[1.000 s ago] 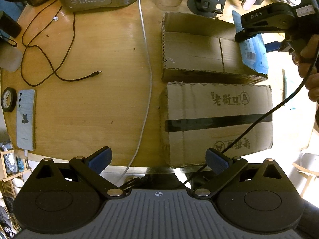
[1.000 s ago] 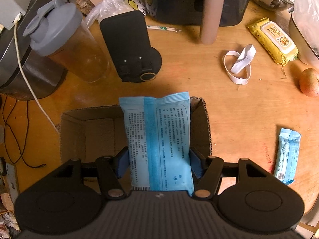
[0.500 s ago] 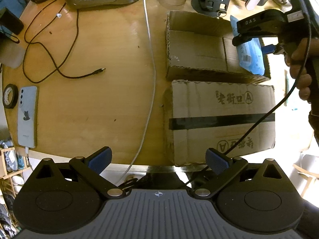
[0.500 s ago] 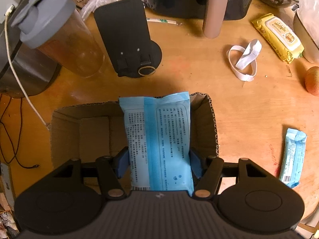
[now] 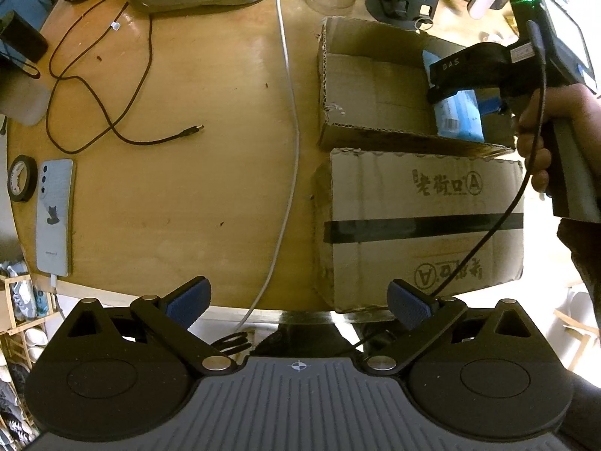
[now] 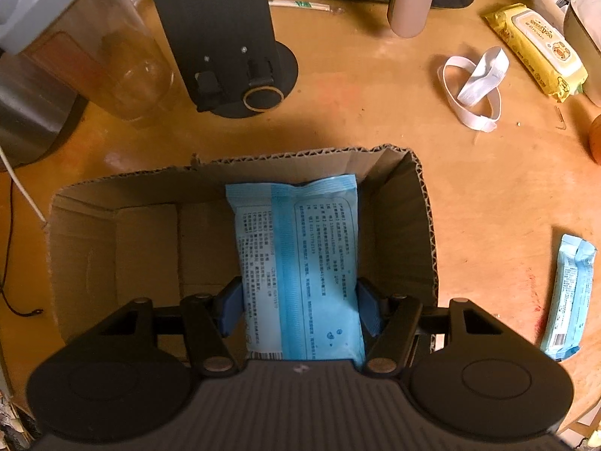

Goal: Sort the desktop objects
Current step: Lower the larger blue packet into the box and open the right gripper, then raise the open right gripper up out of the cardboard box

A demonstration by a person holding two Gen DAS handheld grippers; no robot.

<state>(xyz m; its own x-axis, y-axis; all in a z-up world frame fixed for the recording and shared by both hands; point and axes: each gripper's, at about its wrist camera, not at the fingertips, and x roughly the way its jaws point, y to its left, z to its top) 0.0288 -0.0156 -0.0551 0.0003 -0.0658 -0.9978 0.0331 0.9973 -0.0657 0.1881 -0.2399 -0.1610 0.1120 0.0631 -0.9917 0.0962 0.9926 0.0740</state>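
My right gripper (image 6: 298, 306) is shut on a light blue wipes pack (image 6: 300, 263) and holds it inside the open cardboard box (image 6: 112, 248), at the box's right end. In the left wrist view the same pack (image 5: 458, 118) shows low in the box (image 5: 375, 86) under the right gripper (image 5: 456, 103). My left gripper (image 5: 298, 300) is open and empty, near the table's front edge beside a closed taped carton (image 5: 420, 225).
A slim blue pack (image 6: 567, 293), a yellow wipes pack (image 6: 537, 49), a white band (image 6: 473, 86), a black stand (image 6: 225, 37) and a shaker bottle (image 6: 86, 49) lie around the box. A phone (image 5: 54, 218), tape roll (image 5: 20, 176), black cable (image 5: 112, 120) and white cable (image 5: 289, 131) lie left.
My right gripper has moved forward and down with the blue pack, from above the box rim to inside the box. The left gripper has stayed open, nearly still.
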